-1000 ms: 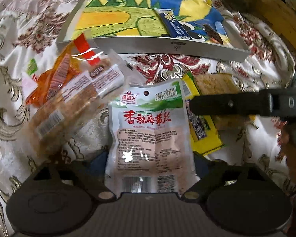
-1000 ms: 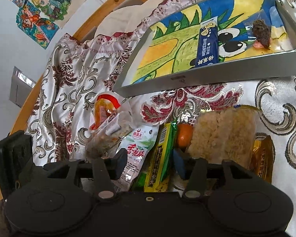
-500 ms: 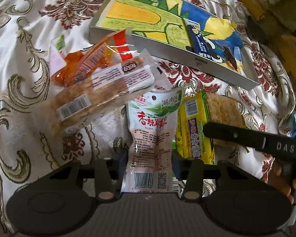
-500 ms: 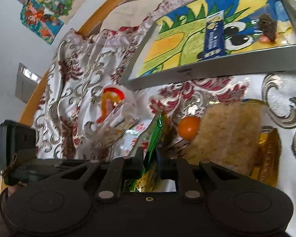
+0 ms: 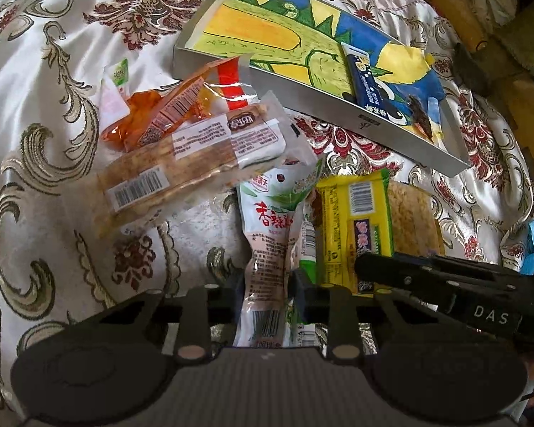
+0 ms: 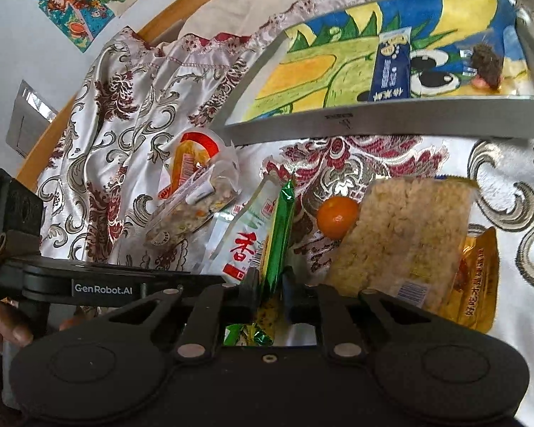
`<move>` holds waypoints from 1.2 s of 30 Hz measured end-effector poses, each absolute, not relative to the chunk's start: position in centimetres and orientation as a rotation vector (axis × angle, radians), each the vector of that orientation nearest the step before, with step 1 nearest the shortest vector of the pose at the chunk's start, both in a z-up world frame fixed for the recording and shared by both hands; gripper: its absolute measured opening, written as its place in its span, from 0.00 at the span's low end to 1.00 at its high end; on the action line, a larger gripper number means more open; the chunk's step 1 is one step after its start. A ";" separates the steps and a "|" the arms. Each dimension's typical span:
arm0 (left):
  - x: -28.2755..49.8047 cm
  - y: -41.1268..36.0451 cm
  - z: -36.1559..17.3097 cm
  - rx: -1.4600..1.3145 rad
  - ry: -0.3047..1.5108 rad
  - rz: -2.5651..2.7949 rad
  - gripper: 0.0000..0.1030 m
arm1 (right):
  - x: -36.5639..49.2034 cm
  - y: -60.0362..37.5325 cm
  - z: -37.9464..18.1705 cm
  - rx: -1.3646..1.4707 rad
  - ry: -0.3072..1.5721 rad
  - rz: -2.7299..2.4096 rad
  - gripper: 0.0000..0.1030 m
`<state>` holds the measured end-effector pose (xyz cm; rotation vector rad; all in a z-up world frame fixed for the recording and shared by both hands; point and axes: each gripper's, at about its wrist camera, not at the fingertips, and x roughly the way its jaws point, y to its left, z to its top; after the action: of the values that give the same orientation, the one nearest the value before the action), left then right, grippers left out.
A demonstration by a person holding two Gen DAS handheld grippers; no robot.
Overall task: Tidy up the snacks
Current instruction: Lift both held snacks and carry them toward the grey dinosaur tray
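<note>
So both grippers have just been closing: the left gripper [image 5: 265, 284] pinches the white seaweed pouch [image 5: 270, 227], the right gripper [image 6: 270, 284] clamps the green-yellow packet [image 6: 279, 235] by its end, probably so each lifts clear toward the tray [image 5: 338, 126] just behind.

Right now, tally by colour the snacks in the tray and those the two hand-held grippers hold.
Blue packet, in the tray: 1
Dark brown snack, in the tray: 1
White-green pouch, in the left hand-held gripper, whose jaws have just been closing: 1
Yellow-green packet, in the right hand-held gripper: 1
Total: 4
</note>
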<state>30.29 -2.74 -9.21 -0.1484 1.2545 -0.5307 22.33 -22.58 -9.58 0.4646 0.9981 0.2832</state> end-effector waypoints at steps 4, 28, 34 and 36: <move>29.8 -2.6 -8.8 -0.161 1.257 -0.512 0.26 | 21.7 -22.7 -9.0 0.458 0.975 0.269 0.10; 26.0 -4.8 -0.7 -0.184 0.829 -0.570 0.26 | 19.2 -26.2 -3.1 0.467 0.655 0.156 0.10; 29.9 -8.2 0.8 -0.322 0.753 -0.620 0.26 | 20.4 -31.2 -2.4 0.512 0.534 0.017 0.10; 31.6 -9.6 0.8 -0.352 0.743 -0.611 0.26 | 20.8 -32.8 -2.6 0.517 0.518 -0.029 0.10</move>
<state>31.62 -9.60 0.85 -0.3517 0.7432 -0.6110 20.81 -32.76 -2.58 0.5170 0.5183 -0.0294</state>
